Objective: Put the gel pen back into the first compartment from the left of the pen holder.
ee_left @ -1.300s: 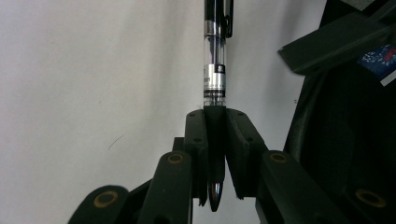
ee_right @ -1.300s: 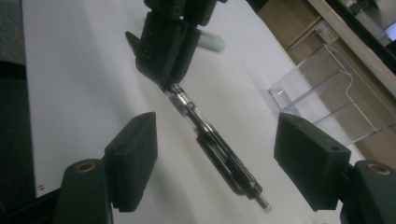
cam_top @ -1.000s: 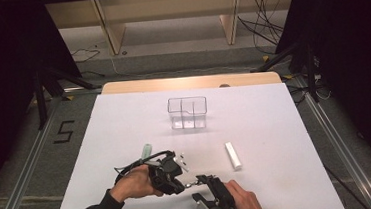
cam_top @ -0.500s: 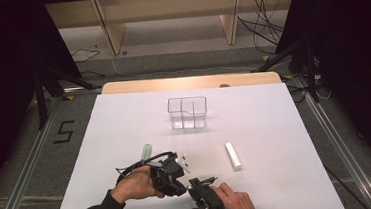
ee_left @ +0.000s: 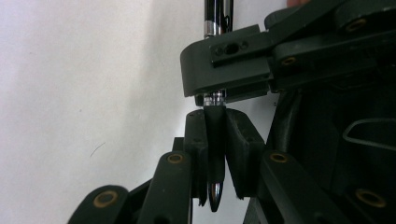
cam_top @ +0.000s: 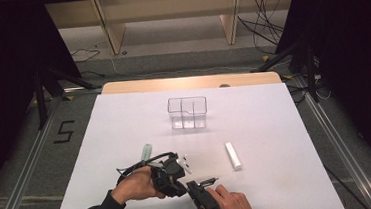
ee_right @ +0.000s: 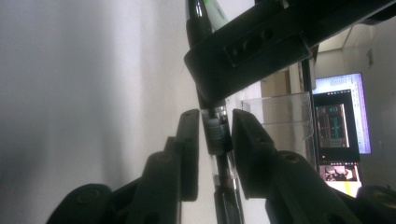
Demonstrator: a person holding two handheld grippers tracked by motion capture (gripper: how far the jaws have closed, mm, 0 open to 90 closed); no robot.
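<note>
Two tongs now grip one pen

Both tongs hold the same pen near the table's front edge. The left gripper is clamped on the tip end, and the right gripper, whose jaws have just been closing, now pinches the barrel beside it. With each end held, a pull or twist apart looks possible. Around them lies a white sheet bearing a clear divided box, a white stick and a pale green cap. Beyond are wooden shelves and dark curtains.
</note>
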